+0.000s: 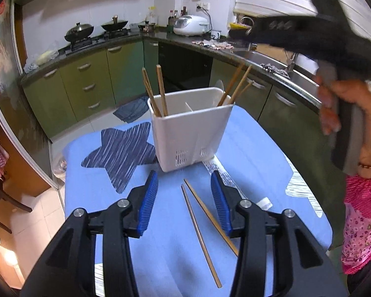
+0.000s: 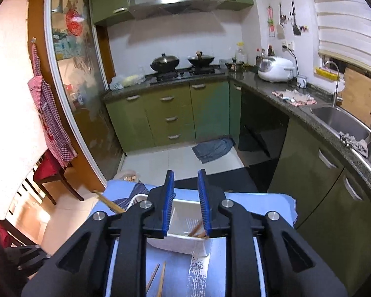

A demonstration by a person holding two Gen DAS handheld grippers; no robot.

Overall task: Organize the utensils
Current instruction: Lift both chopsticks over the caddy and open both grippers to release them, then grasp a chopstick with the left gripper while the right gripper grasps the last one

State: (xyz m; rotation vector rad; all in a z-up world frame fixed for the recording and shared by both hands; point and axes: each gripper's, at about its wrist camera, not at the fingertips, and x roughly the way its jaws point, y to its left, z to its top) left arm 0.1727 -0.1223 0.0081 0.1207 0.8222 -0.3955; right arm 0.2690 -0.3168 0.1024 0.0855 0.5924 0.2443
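Chopsticks (image 1: 205,225) on blue tablecloth (image 1: 247,143)

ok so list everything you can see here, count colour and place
white plastic utensil holder: one, white, upright on the cloth, divided inside
wooden chopsticks in the holder: at least five, tan, leaning in the left and right compartments
loose chopsticks: two, one tan and one greyer, flat on the cloth in front of the holder
blue star-print tablecloth: one, light blue, covering the table
lidded woks: two, dark, on the stove
rice cooker: one, white, on the counter
steel sink: one, at right
red checked apron: one, hanging at left
left hand-held gripper: blue pads, open above the loose chopsticks
right hand-held gripper: blue pads, open above the holder
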